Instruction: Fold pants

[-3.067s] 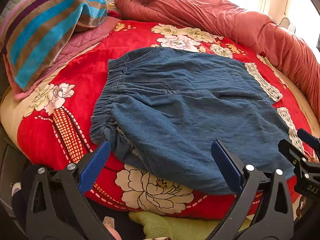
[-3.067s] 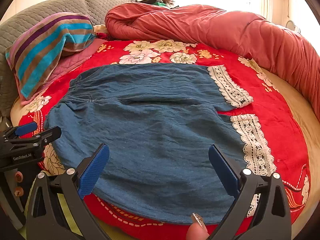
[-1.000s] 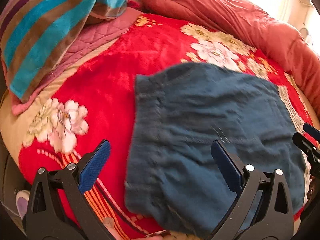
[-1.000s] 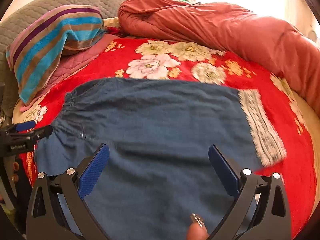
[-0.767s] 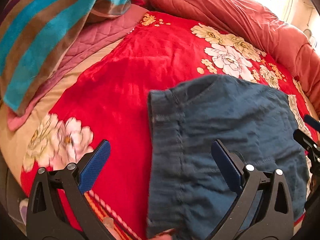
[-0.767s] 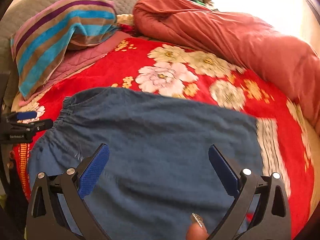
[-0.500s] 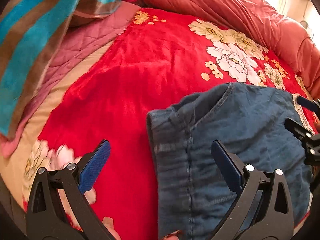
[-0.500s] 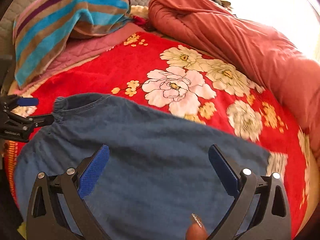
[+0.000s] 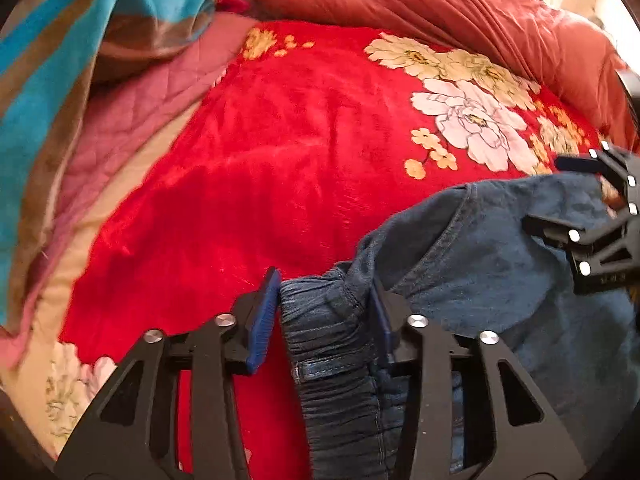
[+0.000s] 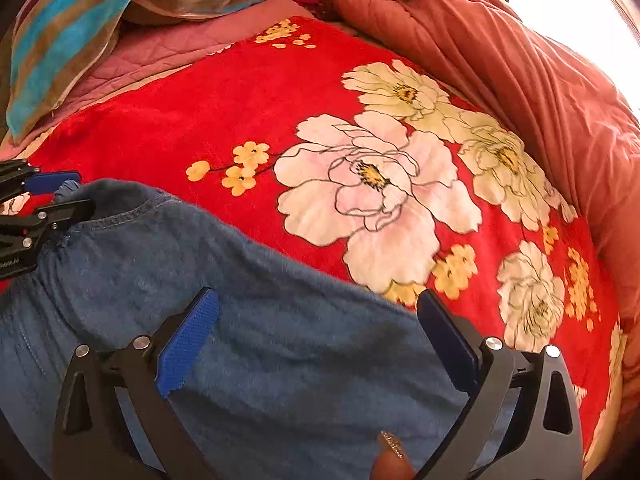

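Nearest in the left wrist view: left gripper (image 9: 326, 316), black frame with blue pads, jaws just drawn in around the gathered elastic waistband (image 9: 332, 344) of the blue denim pants (image 9: 480, 280). Right pad pressed against the waistband fabric; left pad just beside it with a thin sliver of red showing between, so not clearly a full clamp. Waistband bunched and rucked up between the fingers.

Nearest in the right wrist view: right gripper (image 10: 316, 340), same black frame and blue pads, jaws spread wide above the denim, nothing pinched. A fingertip with a glittery nail (image 10: 390, 452) at the lower edge, between the finger frames.

Denim pants lying on the red plush blanket with large cream and pink flowers (image 10: 240, 112), filling the lower part of both views, upper edge running diagonally across the blanket. Left gripper seen again at the left border of the right wrist view, at the pants' waist corner; right gripper at the right border of the left wrist view, above the denim.

Further back, left: pink quilted cover (image 9: 132, 120), and on it a towel striped in turquoise, brown and purple (image 10: 80, 16). Furthest, along the back and right: a bulky rust-red quilted duvet (image 10: 500, 60), bright light behind it.
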Demonstrator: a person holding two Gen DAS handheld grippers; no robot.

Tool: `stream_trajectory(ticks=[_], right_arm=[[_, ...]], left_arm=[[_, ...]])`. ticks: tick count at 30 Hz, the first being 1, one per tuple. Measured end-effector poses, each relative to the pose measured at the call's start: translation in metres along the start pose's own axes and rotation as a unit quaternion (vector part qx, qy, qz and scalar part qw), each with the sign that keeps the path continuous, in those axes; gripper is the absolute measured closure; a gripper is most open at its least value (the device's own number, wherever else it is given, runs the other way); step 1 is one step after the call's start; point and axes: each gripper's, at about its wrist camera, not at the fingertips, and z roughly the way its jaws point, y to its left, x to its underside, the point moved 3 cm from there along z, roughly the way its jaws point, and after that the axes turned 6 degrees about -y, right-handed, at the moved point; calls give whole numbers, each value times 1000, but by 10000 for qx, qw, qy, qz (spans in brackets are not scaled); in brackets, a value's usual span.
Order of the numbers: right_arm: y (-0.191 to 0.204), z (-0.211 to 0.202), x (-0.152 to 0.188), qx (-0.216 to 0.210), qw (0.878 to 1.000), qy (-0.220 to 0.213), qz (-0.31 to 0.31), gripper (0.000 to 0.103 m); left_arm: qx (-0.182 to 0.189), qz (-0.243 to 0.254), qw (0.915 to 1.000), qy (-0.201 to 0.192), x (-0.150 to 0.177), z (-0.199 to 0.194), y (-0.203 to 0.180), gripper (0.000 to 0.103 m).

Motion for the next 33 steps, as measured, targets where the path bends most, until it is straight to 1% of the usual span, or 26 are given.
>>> stream_trajectory(ticks=[2,5,8,10,11,12,13,15,17,18,20,25,29,33], right_arm=[[3,-1,-4,-93,9999,-55,-96,4],[13,-1,-9,-322,9986,-151,-381,4],[27,1,-8,-368,9958,-206,-813,5],[35,5,-6,-390,9942,-181,-988,10],[38,6,-5,-601,9935,-129,-953,26],[40,6,-3,-768,9931,-93,-877,45],[42,5,-1,-913,9928,-105,-775,52],[46,-1,1,-1029,9918,-211,-730,72],[49,-13,4,-1075,9914,-384,-645,83],[48,-20,5,-1076,9914,-465,-590,86],[46,-42,10,-1147,9903,-675,-407,89],[51,-90,23,-1112,9879,-1061,-203,89],[58,-123,35,-1090,9848,-1348,-38,89],[71,-153,53,-1184,9808,-1547,64,90]], left_arm=[[-5,74,9998,-205,0,-11,-3,75],[161,-57,9985,-521,0,-35,-2,75],[235,-104,9972,-704,-2,-49,-2,75],[292,-114,9966,-761,0,-56,-5,75],[313,-112,9965,-761,1,-57,-6,75],[311,-113,9966,-757,3,-58,-8,75],[301,-111,9967,-748,6,-58,-9,75],[261,-160,9968,-735,10,-59,-9,75],[259,-240,9965,-757,16,-62,-7,75],[242,-251,9963,-783,18,-64,-6,75],[253,-267,9959,-820,22,-69,-5,75],[377,-372,9938,-975,27,-87,-6,75],[412,-316,9923,-1126,32,-102,-12,75],[446,-247,9908,-1256,41,-119,-15,75]])
